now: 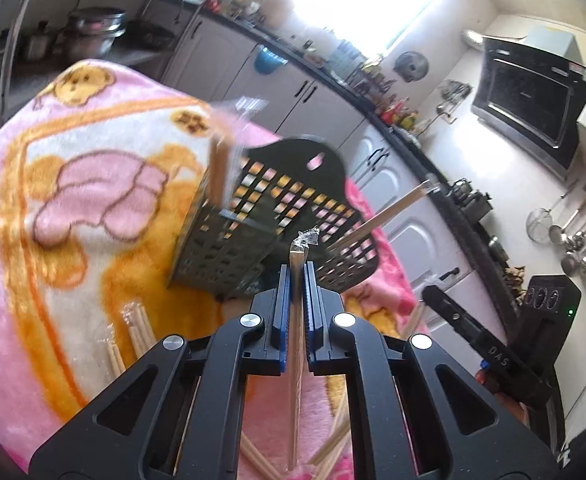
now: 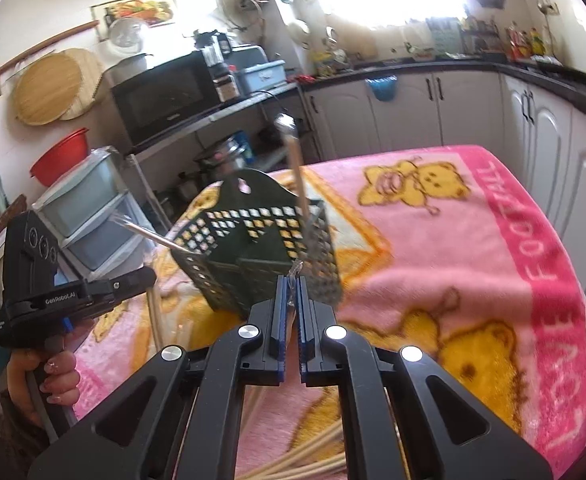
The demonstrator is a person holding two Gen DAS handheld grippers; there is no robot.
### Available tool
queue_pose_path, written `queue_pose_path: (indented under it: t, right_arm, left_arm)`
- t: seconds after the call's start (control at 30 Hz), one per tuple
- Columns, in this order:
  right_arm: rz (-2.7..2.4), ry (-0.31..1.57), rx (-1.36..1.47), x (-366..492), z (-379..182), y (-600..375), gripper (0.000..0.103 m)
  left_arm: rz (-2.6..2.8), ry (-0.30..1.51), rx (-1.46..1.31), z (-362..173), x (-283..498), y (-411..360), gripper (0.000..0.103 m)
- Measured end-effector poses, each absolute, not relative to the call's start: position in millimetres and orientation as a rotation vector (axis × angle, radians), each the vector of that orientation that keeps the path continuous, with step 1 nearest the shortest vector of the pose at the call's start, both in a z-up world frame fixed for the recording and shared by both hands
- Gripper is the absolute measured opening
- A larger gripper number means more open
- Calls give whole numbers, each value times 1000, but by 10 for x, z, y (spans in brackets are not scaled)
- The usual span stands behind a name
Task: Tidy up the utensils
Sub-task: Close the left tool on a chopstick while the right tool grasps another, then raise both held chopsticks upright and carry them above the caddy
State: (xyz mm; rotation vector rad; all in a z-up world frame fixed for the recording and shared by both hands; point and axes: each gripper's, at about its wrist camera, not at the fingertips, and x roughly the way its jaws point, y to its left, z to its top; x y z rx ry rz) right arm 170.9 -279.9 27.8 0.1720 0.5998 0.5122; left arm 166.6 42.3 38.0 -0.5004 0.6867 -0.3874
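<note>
In the left wrist view, the left gripper [image 1: 297,276] is clamped on a wrapped chopstick pair [image 1: 296,360] at lower centre; the black utensil basket [image 1: 253,232] sits mid-frame on the pink blanket [image 1: 73,184], holding 2 wrapped pairs. In the right wrist view, the right gripper [image 2: 291,286] pinches clear wrapper [image 2: 293,270] just before the basket [image 2: 261,240].

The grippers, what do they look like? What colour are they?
Both the left gripper and the right gripper are black, with blue ribbed pads inside the fingers and round silver bolts on the arms. White lettering on the left one's body reads GenRobot.AI. No cables show.
</note>
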Motion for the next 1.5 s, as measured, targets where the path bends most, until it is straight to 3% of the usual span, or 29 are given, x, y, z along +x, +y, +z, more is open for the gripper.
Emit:
queue_pose_path:
  t: [1.5]
  right_arm:
    - [609, 230, 86, 1663, 1531, -2459, 2]
  left_arm:
    - [-316, 280, -352, 1681, 1967, 105, 3]
